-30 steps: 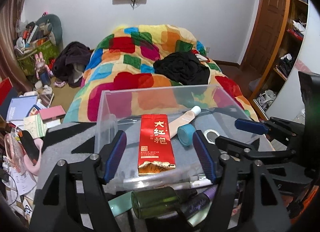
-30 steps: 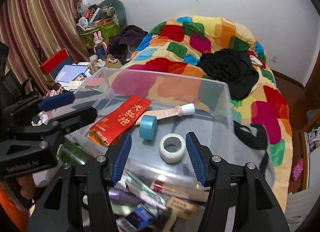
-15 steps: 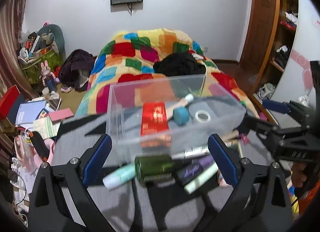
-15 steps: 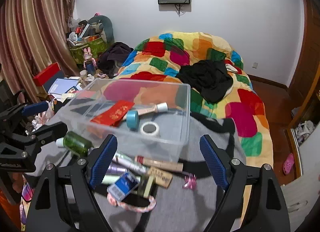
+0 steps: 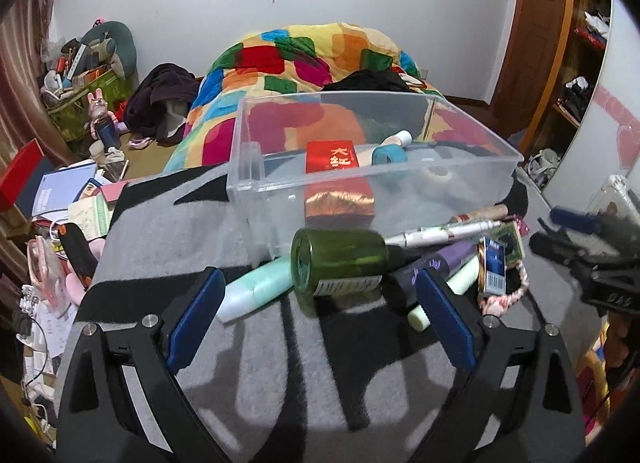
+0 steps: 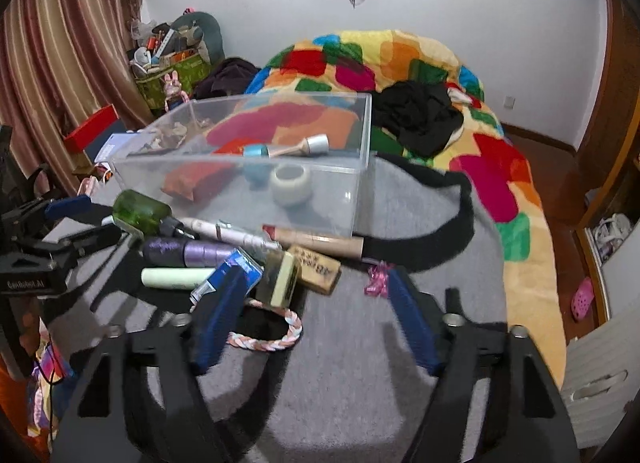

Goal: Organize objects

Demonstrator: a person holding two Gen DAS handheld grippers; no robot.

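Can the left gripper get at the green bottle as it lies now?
Probably yes. The green bottle lies on its side atop the pile, just ahead of the left gripper, whose jaws stand wide and empty. Nothing covers it; the mint tube crowds one side.

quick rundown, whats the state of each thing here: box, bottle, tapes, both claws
clear box: open, no lid
green bottle: lying on its side, outside box
blue tape: in box
white tape: in box
left claw: open, empty
right claw: closing, nothing gripped

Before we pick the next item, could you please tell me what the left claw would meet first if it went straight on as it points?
Most likely the green glass bottle lying on its side, centred ahead of the open left claw; depth is uncertain.
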